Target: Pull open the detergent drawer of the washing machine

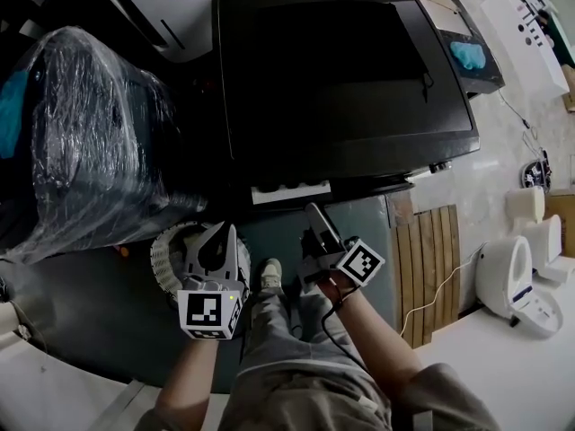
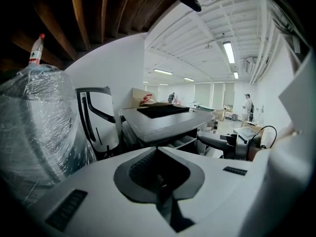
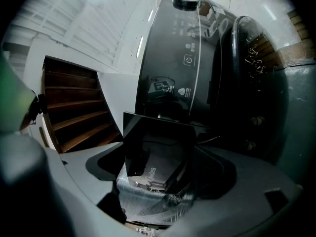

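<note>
The black washing machine (image 1: 341,70) lies below me, its front towards my feet. Its detergent drawer (image 1: 289,191) stands pulled out, white compartments showing; the left gripper view shows that drawer (image 2: 180,143) jutting from under the top. My right gripper (image 1: 316,221) is at the drawer's right end. In the right gripper view the right gripper (image 3: 158,174) is shut on the drawer's glossy black front panel (image 3: 158,142), which has plastic film below it. My left gripper (image 1: 220,241) hangs left of the drawer, away from it; the left gripper (image 2: 157,152) is shut with nothing in it.
A large appliance wrapped in clear film (image 1: 81,133) stands close on the left, with a bottle (image 2: 35,51) on top. A white coiled hose (image 1: 166,259) lies by my left gripper. Wooden slats (image 1: 431,259) and white fixtures (image 1: 512,277) are on the right. My shoe (image 1: 269,275) is below the drawer.
</note>
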`<state>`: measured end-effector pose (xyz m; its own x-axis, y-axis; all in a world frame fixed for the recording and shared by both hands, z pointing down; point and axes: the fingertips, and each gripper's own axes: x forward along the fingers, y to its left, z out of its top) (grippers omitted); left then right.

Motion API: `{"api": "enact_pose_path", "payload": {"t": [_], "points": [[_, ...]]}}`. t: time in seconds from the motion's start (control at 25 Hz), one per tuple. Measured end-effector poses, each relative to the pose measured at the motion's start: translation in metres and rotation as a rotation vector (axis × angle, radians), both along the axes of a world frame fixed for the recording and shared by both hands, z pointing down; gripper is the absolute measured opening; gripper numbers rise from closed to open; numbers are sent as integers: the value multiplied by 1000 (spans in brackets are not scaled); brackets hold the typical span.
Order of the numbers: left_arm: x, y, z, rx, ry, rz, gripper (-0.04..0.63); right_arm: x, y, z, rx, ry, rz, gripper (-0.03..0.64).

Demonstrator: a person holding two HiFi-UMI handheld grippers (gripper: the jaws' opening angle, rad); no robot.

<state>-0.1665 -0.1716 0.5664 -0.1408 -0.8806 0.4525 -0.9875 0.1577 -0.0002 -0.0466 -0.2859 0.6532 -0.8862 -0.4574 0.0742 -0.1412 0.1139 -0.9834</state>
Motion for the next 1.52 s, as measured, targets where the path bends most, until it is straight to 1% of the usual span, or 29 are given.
{"api": "enact_pose_path", "payload": {"t": [0.36,0.72,1.04,1.2,1.36,1.52], "points": [[5,17,0,-14,-20,24,17,26,32,1,-23,-2,22,436],[7,33,-1,-16,-13,38,17,44,51,1,-55,-11,71,423],[11,50,3,-30,-8,58,17,61,75,3,-65,0,88,420],[14,55,3,-36,10,67,17,64,77,5,-71,5,106,417],[15,63,-2,-37,12,68,17,69,82,4,-82,12,112,416],[18,70,-5,-41,18,71,17,71,86,2,-90,6,140,388]]}}
